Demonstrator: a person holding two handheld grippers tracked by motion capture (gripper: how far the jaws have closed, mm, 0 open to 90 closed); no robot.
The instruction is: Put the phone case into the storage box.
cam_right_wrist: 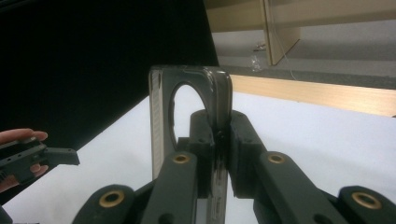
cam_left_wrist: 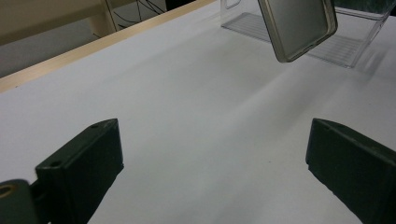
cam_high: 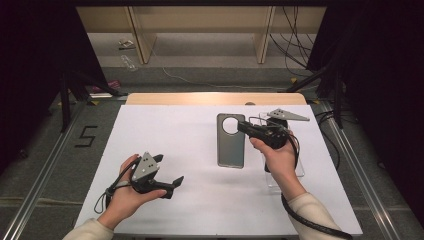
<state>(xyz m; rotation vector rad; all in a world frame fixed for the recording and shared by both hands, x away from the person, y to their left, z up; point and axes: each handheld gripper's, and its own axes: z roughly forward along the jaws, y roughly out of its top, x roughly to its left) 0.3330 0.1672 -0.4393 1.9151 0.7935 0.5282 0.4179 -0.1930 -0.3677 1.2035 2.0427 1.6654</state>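
A grey translucent phone case with a round camera hole hangs a little above the white table, near its middle. My right gripper is shut on the case's edge beside the hole. In the right gripper view the jaws pinch that thin edge of the case between the pads of the right gripper. In the left gripper view the case floats tilted at the top right. My left gripper rests in the hand at the table's near left, open, with nothing between its jaws.
A clear plastic tray lies on the table under the right hand, also visible behind the case as the tray. The white table top ends in a wooden strip at the back. Dark curtains flank both sides.
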